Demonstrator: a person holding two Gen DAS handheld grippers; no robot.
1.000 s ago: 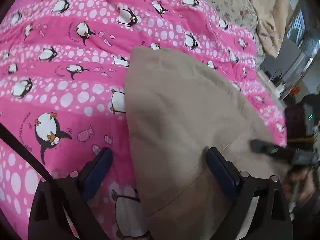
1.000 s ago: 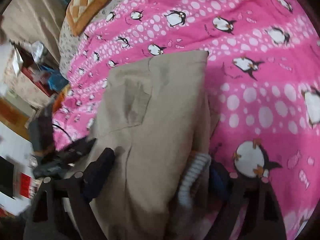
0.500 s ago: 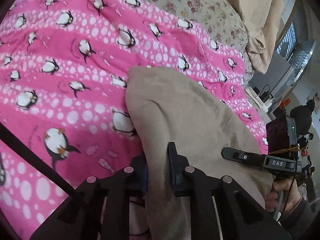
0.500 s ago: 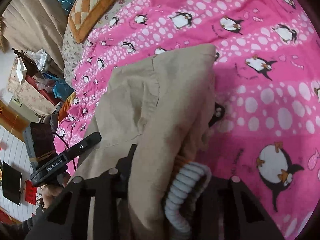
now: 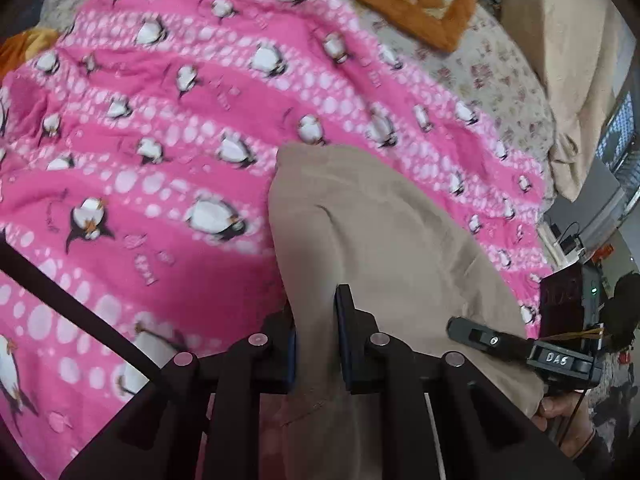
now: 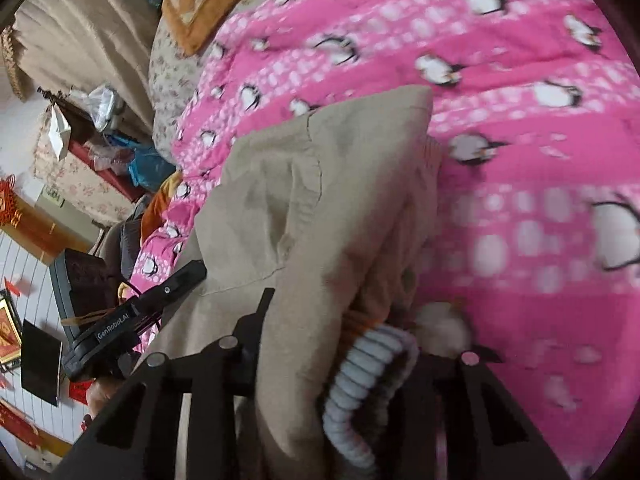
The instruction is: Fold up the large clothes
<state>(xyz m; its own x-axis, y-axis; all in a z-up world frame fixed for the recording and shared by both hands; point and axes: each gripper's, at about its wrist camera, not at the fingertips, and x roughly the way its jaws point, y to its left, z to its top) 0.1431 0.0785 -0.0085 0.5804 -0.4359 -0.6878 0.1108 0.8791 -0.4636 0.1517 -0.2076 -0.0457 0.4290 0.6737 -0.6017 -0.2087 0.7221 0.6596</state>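
Left tool (image 5: 316, 344) and right tool (image 6: 344, 344), each clamped on a near corner of the beige cotton garment (image 5: 376, 232); its long axis runs toward twelve o'clock across the pink penguin-print bedspread (image 5: 160, 184).

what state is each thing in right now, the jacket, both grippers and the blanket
jacket: near edge pinched at two spots, far end lying on the blanket
left gripper: jaws shut on the jacket's edge
right gripper: jaws closed on bunched jacket with its ribbed cuff
blanket: spread over the bed, lightly wrinkled
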